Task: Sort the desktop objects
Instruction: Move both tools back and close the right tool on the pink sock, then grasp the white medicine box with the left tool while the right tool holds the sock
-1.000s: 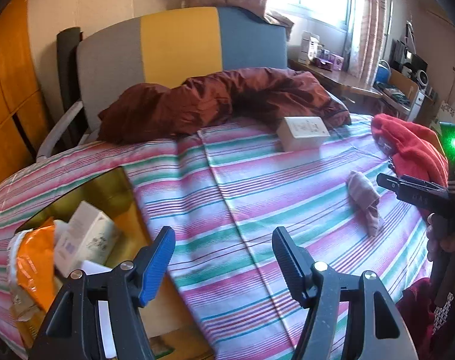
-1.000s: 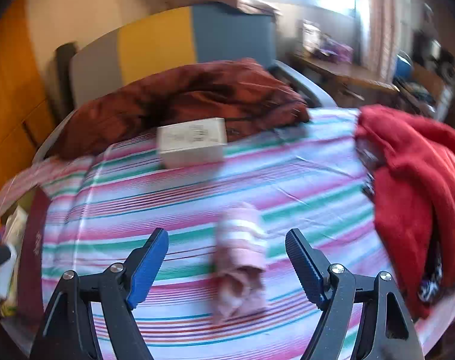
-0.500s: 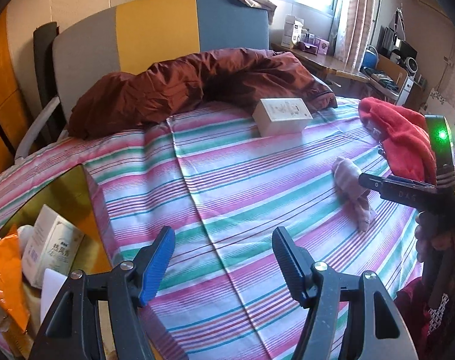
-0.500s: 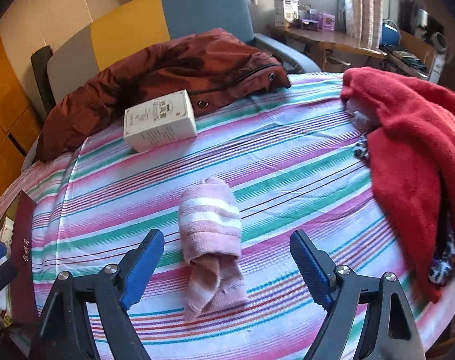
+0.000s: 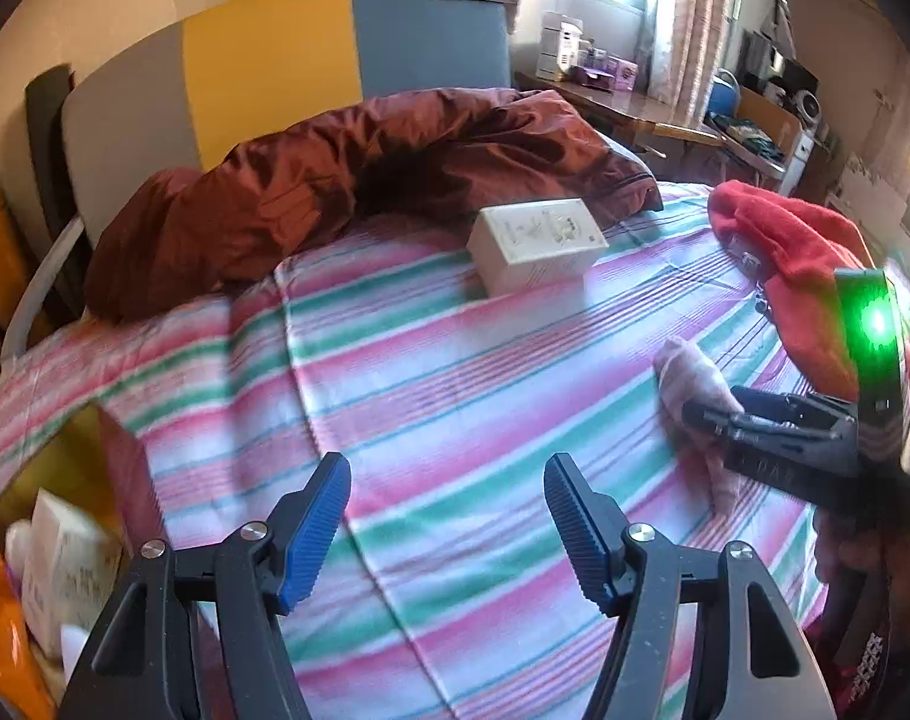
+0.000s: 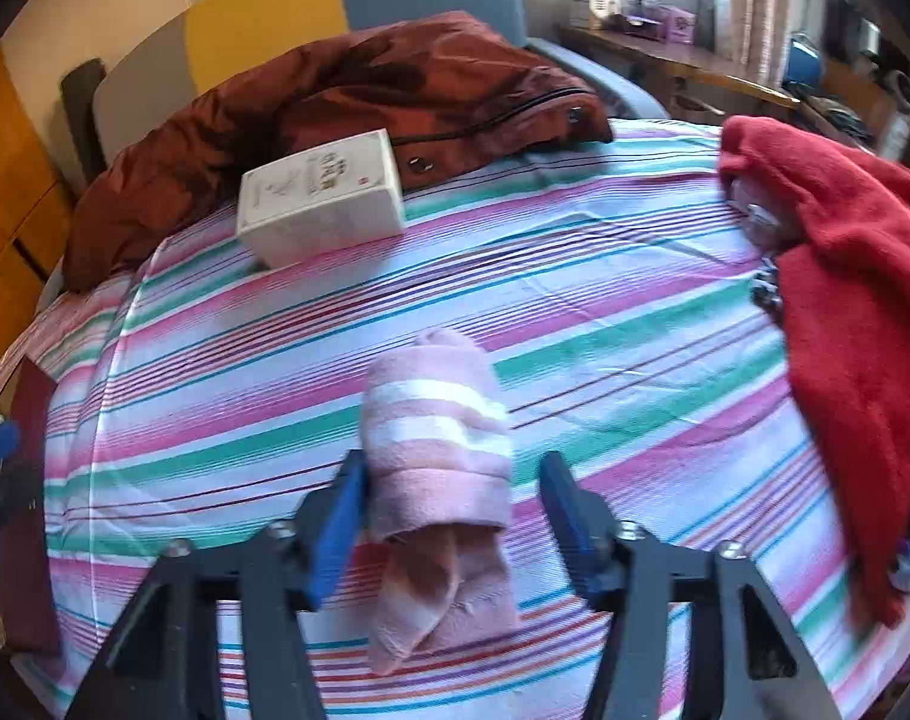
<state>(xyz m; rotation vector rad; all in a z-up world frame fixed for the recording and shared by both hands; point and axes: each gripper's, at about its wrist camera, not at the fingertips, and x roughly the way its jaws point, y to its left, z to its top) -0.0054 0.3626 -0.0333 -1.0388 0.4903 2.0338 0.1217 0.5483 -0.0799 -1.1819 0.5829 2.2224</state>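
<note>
Pink socks (image 6: 434, 462), rolled into one soft bundle, lie on the striped cloth (image 6: 574, 312) low in the right wrist view, between the blue-padded fingers of the right gripper (image 6: 449, 504). Its jaws are spread wider than the roll: the left pad looks to be touching or just beside the fabric, the right pad stands apart from it, so nothing is pinched yet. I judge the bundle light, squashy and not slippery, safe to squeeze hard; the thick banded middle is the best place to clamp, not the loose flap at the 6 o'clock end, which would likely pull free. The long axis runs from 12 to 6 o'clock, rounded end at 12. A white box (image 6: 323, 198) sits at 11 o'clock by the brown jacket (image 6: 347, 90); a red garment (image 6: 844, 300) lies at 3 o'clock. The left gripper (image 5: 446, 531) hangs open over bare cloth, holding nothing
</note>
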